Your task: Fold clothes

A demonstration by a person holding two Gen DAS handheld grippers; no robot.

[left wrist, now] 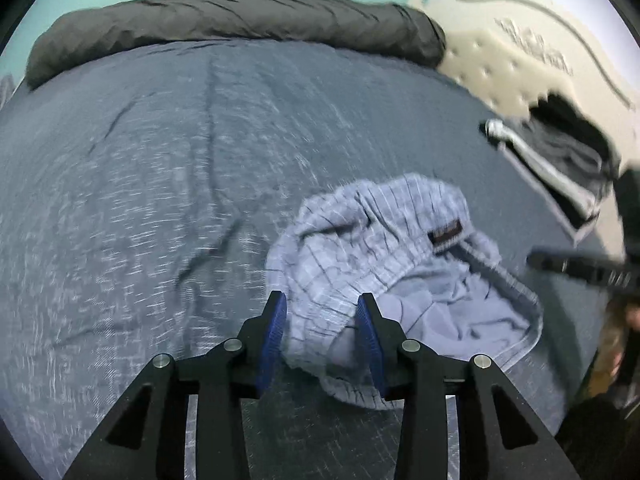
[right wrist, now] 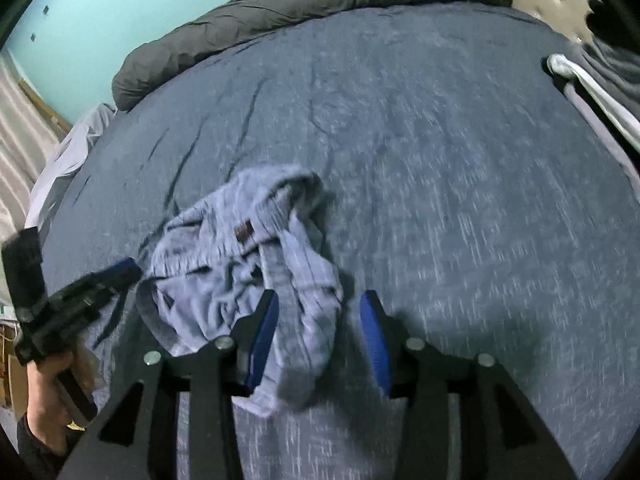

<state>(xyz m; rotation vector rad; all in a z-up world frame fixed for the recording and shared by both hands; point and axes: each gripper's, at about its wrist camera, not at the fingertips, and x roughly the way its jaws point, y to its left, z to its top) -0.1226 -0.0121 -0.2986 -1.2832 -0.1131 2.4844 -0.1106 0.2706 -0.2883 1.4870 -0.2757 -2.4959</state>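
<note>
A crumpled pale blue plaid garment [left wrist: 384,256] with a small brown label lies on the blue-grey bed sheet [left wrist: 160,184]. My left gripper [left wrist: 322,298] is open, and the garment's near edge lies between its blue pads [left wrist: 276,324]. In the right wrist view the same garment [right wrist: 240,276] sits left of centre, and my right gripper [right wrist: 319,296] is open over its near right fold. Each gripper shows in the other's view: the right gripper [left wrist: 568,266] at the garment's right side, the left gripper [right wrist: 116,274] at its left edge, held by a hand [right wrist: 44,380].
A rolled dark grey duvet [left wrist: 240,20] runs along the far edge of the bed. A stack of dark clothes with a white strip [left wrist: 560,160] rests at the right, by a beige tufted headboard [left wrist: 500,64]. Open sheet [right wrist: 480,200] stretches to the right of the garment.
</note>
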